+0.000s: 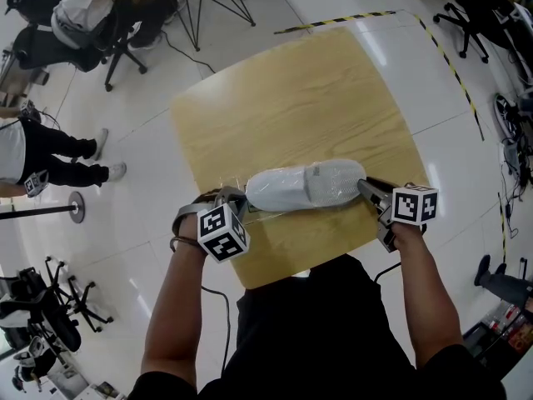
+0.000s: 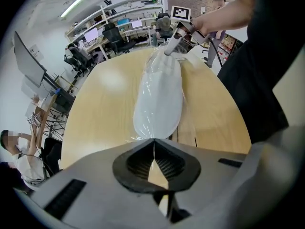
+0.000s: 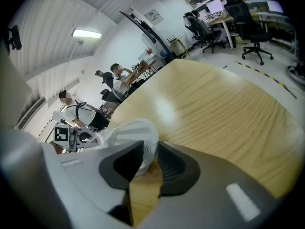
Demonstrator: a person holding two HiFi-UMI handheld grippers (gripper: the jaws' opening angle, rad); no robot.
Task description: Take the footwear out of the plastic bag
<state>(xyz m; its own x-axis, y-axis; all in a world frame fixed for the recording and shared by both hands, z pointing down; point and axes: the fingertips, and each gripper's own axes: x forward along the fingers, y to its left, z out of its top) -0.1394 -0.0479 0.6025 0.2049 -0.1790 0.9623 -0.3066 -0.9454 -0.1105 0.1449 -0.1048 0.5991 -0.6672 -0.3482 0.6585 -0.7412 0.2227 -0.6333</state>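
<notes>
Bench: light wood bench (image 1: 291, 98), matt, visible grain, squarish top with rounded corners, on a glossy white floor (image 1: 150, 215).

Item: white fabric slipper (image 1: 304, 186), long rounded oval, lying flat across the bench edge nearest the person, still inside a clear plastic bag (image 1: 250, 197). The film is thin and glossy and shows mostly as glints and creases. Its outline is hard to trace in the head view. In the right gripper view the slipper (image 3: 138, 132) shows a fine ribbed weave. Cannot tell whether the bag holds one slipper or a pair.

Left gripper (image 2: 153, 142): dark ridged fingers (image 2: 138, 163) brought fully together, pointing steeply down at the bag's left end. The crinkled film edge runs right into the fingertips and looks pinched there. The film is too thin to see between the pads.

Right gripper (image 3: 151, 151): fingers (image 3: 174, 163) part-way apart, clamped on the slipper's other end through the bag. That end is cut off behind the grey gripper body.

Both grippers carry cubes with black-and-white square markers.
</notes>
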